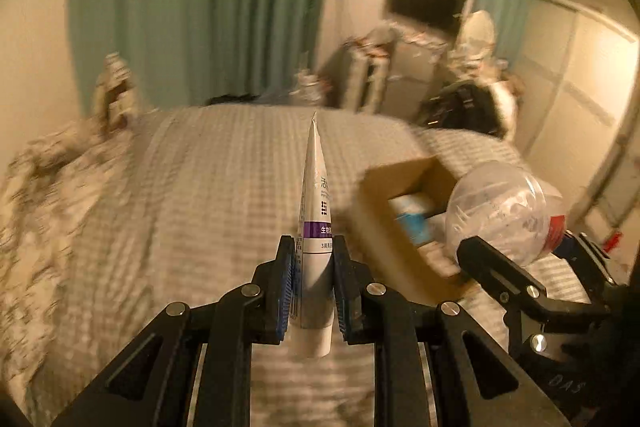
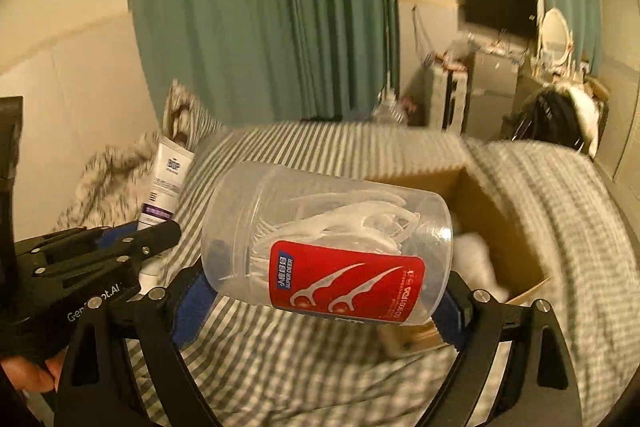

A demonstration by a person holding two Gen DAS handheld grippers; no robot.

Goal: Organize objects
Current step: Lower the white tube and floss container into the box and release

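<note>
Bedroom w/ green curtains (image 2: 260,15); gingham bed (image 1: 224,187) carries cardboard box (image 1: 404,183). Left gripper (image 1: 313,283) fingers clamp toothpaste tube (image 1: 314,223), crimp pointing far. Right gripper (image 2: 326,297) fingers grip floss-pick jar (image 2: 328,247) crosswise.

Box (image 1: 404,195) on bed (image 1: 224,179)

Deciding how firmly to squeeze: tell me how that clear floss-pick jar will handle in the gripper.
The floss-pick jar looks light, holding only thin plastic picks. Its smooth round wall seems slippery and apt to roll if set down sideways. The right gripper holds it tilted, so it may swivel.
</note>
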